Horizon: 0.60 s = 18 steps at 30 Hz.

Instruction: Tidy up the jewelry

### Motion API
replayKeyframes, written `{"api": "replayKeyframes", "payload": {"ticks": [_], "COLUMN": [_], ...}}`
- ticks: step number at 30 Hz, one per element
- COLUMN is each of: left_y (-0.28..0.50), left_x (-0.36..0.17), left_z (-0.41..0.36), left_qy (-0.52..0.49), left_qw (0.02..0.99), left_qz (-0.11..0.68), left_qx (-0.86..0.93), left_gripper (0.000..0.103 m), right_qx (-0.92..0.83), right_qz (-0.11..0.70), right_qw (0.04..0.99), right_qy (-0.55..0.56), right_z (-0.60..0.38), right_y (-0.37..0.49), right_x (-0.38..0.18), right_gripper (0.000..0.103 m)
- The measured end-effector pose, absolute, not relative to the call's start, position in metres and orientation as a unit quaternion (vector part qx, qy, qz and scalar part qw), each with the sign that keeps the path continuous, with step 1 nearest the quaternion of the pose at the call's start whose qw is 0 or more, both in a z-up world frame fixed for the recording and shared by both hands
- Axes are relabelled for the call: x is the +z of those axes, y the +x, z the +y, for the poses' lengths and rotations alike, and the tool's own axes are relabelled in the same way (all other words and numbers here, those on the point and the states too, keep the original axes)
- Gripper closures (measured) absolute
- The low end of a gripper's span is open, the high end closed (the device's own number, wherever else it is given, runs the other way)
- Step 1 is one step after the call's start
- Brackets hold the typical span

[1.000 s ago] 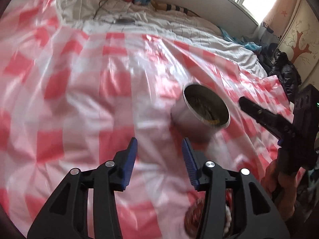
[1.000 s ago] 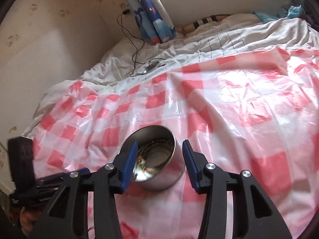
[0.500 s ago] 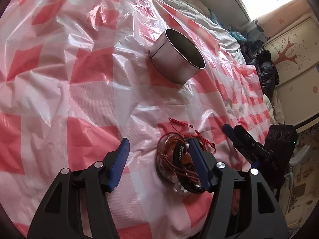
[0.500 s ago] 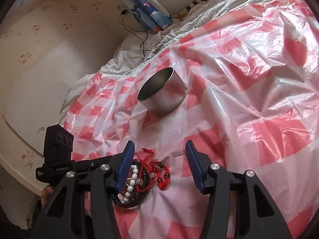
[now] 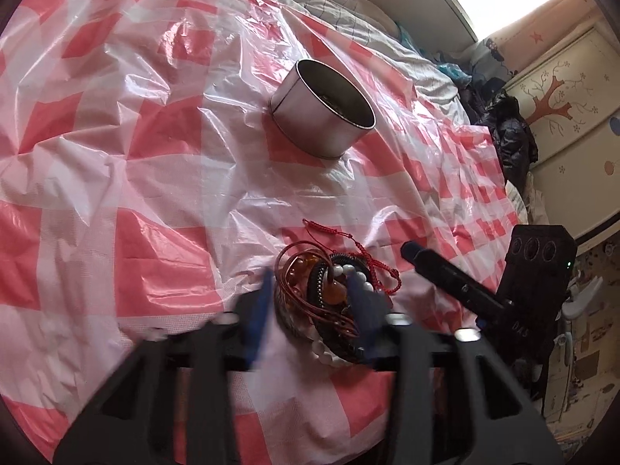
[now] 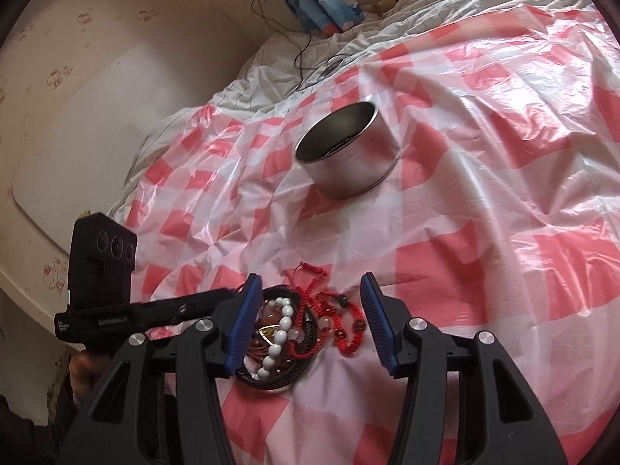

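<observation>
A tangle of bracelets [image 5: 310, 271] lies on the red-checked plastic sheet: white beads, amber beads, dark bands and red cord [image 6: 345, 329]. My left gripper [image 5: 312, 302] is low over it, its blue fingers blurred and closing with the pile between them; no firm clamp shows. The right gripper [image 6: 310, 321] hangs open just above the same pile [image 6: 286, 329], the red cord lying between its fingers untouched. Beyond the pile stands a round metal tin [image 5: 321, 124] [image 6: 348, 159], open at the top. Each gripper shows in the other's view: right [image 5: 407, 250], left [image 6: 228, 294].
The plastic sheet [image 5: 155, 135] covers a bed with white bedding [image 6: 426, 11] behind. A cable and a small device [image 6: 329, 66] lie at the head end. Dark clothes [image 5: 511, 131] and a cupboard stand off the bed's far side. A hand [image 6: 83, 372] holds the left gripper.
Both grippers swung away from the tin and sank toward the bracelet pile. The left jaws opened wider, then began narrowing around the pile; the right jaws stayed apart.
</observation>
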<state>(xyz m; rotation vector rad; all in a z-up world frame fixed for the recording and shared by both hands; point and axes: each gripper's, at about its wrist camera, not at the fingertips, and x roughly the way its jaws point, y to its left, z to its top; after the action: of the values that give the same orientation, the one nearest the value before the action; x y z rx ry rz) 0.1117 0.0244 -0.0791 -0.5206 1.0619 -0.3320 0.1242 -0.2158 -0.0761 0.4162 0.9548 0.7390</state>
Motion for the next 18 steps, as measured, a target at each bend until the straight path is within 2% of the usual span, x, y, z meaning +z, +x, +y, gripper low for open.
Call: {"api": "replayKeyframes", "payload": {"ticks": [2,9,11,14,16,18], "left_y": [0.110,0.097,0.098,0.100,0.099,0.100], "left_x": [-0.079,-0.052,-0.053,-0.054,-0.054,-0.055], "left_z": [0.026,0.033,0.033,0.035,0.035,0.035], "left_qy": [-0.246,-0.243,-0.244,-0.251,-0.251,-0.251], "left_qw": [0.824,0.861,0.859,0.855,0.854,0.854], "left_qz": [0.486,0.409,0.412,0.415,0.416,0.416], "left_qx": [-0.155,-0.181,-0.183,-0.184,-0.185,-0.186], "left_gripper": [0.100,0.101,0.101,0.101,0.101,0.101], "right_qx": [0.362,0.381,0.376,0.375,0.374,0.369], "right_qz": [0.457,0.500,0.512,0.527,0.531,0.527], "right_qw": [0.788,0.746,0.740,0.732,0.730,0.732], "right_qy": [0.197,0.220,0.220,0.213,0.214,0.224], "right_z": [-0.209,-0.191,-0.189,-0.183,-0.181,-0.184], "right_y": [0.127,0.145,0.149,0.153,0.154,0.155], "right_x": [-0.078,-0.088,-0.093,-0.099,-0.103,-0.104], "right_gripper": [0.051,0.051,0.052,0.068,0.088,0.093]}}
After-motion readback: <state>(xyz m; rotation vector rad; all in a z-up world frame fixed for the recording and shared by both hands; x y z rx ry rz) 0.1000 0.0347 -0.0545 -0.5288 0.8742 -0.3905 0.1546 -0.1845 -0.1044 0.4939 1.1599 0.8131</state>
